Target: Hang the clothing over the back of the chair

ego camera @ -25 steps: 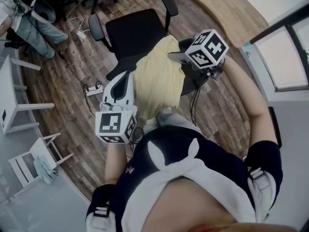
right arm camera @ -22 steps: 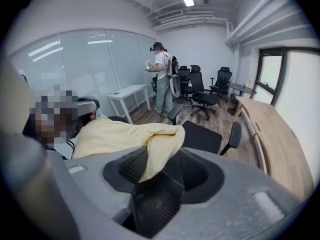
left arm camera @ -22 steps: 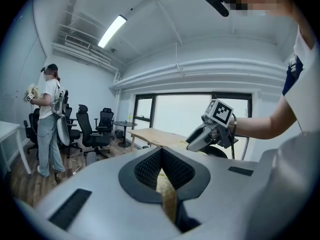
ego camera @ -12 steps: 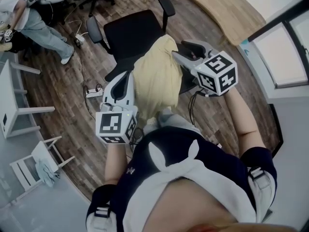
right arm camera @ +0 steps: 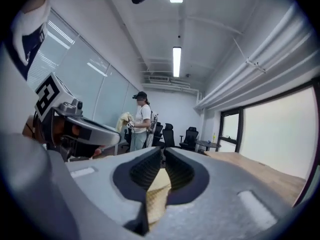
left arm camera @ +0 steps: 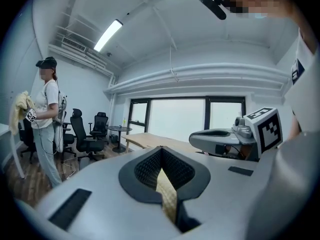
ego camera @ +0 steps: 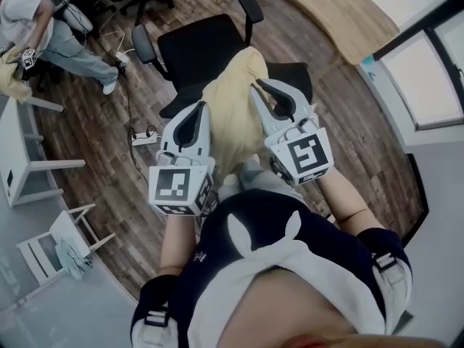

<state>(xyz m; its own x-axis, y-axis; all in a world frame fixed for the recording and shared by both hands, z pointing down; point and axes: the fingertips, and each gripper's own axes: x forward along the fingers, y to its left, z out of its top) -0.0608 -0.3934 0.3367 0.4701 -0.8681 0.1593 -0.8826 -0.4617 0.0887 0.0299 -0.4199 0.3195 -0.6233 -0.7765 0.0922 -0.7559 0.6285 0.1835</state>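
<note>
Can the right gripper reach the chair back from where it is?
Likely yes. The right gripper, whose jaws just closed on the garment, is close by the chair back with nothing between them.

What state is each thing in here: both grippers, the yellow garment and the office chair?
office chair: upright, seat bare.
left gripper: fingers shut on the yellow garment.
right gripper: fingers have just been closing; now shut on the yellow garment.
yellow garment: held up by both grippers over the office chair's back; contact with it unclear.
other person: standing, holding a pale cloth.
</note>
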